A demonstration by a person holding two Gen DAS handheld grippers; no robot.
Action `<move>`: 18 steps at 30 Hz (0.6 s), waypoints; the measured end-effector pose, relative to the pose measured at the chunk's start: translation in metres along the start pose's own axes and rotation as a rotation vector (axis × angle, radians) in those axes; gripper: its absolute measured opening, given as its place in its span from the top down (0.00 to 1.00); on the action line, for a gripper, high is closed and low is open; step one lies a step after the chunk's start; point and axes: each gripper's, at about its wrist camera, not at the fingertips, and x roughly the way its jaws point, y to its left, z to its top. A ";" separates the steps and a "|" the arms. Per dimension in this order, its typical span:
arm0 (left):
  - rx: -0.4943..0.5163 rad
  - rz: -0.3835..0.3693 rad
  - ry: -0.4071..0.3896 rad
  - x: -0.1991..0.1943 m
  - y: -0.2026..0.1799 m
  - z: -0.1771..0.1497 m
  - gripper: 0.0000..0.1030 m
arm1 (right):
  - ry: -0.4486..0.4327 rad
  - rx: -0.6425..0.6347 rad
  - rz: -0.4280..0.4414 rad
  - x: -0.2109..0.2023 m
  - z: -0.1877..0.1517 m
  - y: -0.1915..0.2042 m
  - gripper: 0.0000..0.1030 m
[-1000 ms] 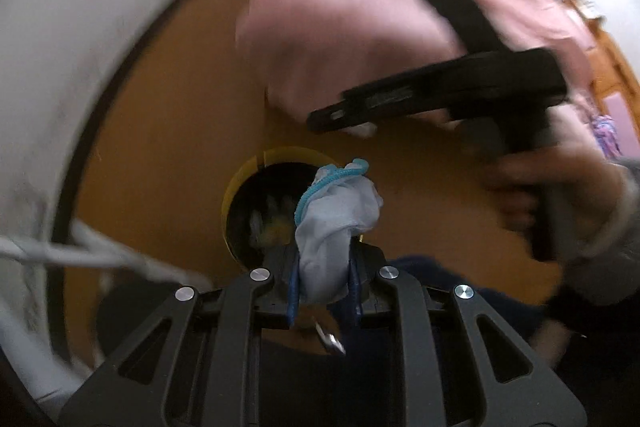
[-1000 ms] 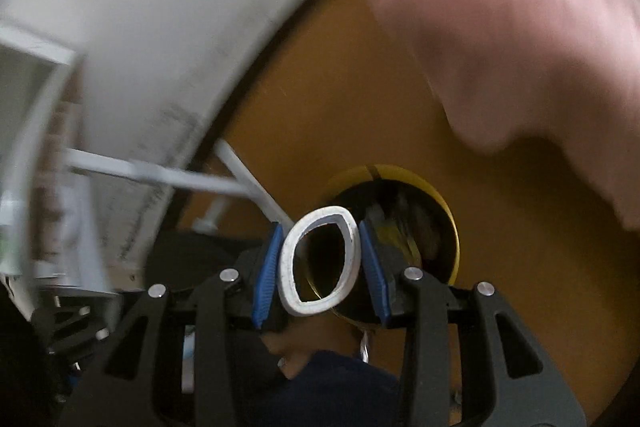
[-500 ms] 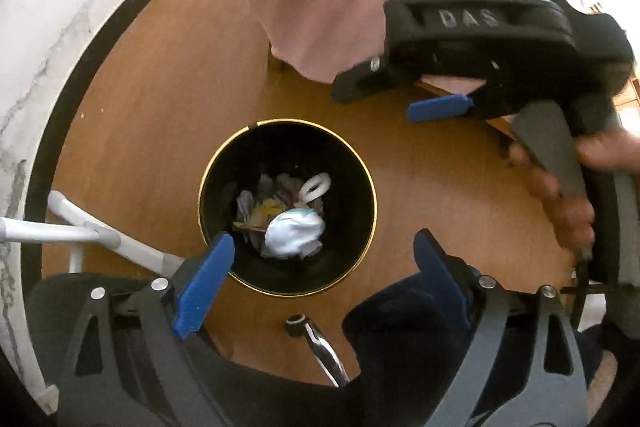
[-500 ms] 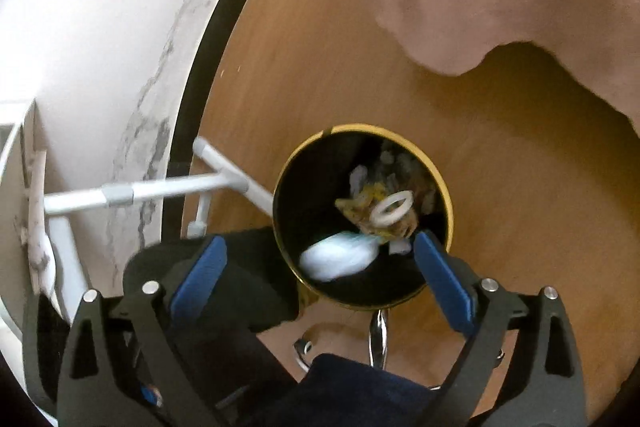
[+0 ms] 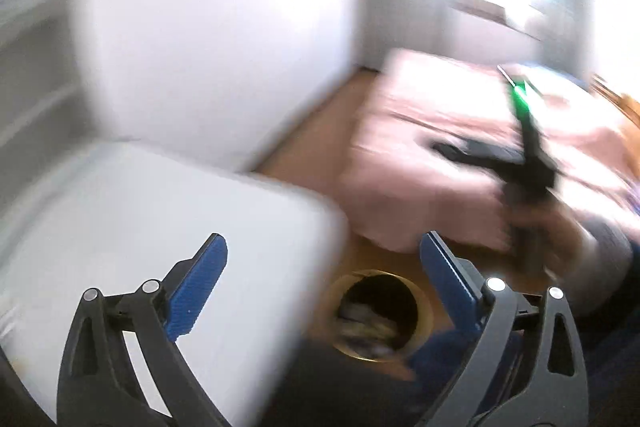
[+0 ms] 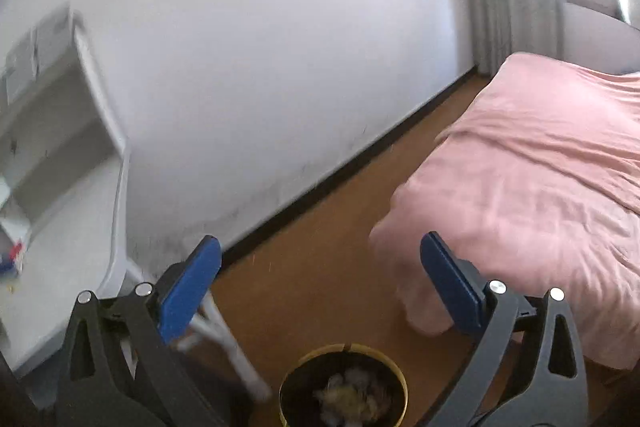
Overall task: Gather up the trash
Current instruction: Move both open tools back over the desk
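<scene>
the left gripper (image 5: 323, 279) has its blue tongs wide apart and opening a bit more, with nothing between them. the right gripper (image 6: 320, 279) is the same, tongs apart, opening, and empty. just under both of them is the trash can (image 6: 344, 385), black inside with a gold rim. it sits on the brown floor (image 6: 320, 267). the trash (image 6: 350, 393) is already in the can, a pile of white and yellow scraps at the bottom.

to the left of the can is a white desk (image 6: 60, 247), with a few small bits on top that are too blurry to name. to the right of the can is a bed (image 6: 540, 167) with a pink cover. behind the can is a white wall (image 6: 260, 47).

i think this drop is done. to do the next part well, keep both tongs open, lift clear of the can's rim, and look slowly over the desk and floor for more trash. the left view is very blurry, so slower hands would help.
</scene>
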 end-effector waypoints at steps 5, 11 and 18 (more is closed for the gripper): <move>-0.273 0.352 -0.015 -0.067 0.123 -0.041 0.09 | -0.062 -0.098 0.068 -0.015 -0.001 0.062 0.06; -0.594 0.659 0.061 -0.144 0.242 -0.115 0.08 | -0.107 -0.342 0.197 -0.026 0.005 0.186 0.06; -0.669 0.782 0.167 -0.182 0.317 -0.138 0.07 | 0.065 -0.540 0.472 0.006 -0.003 0.361 0.06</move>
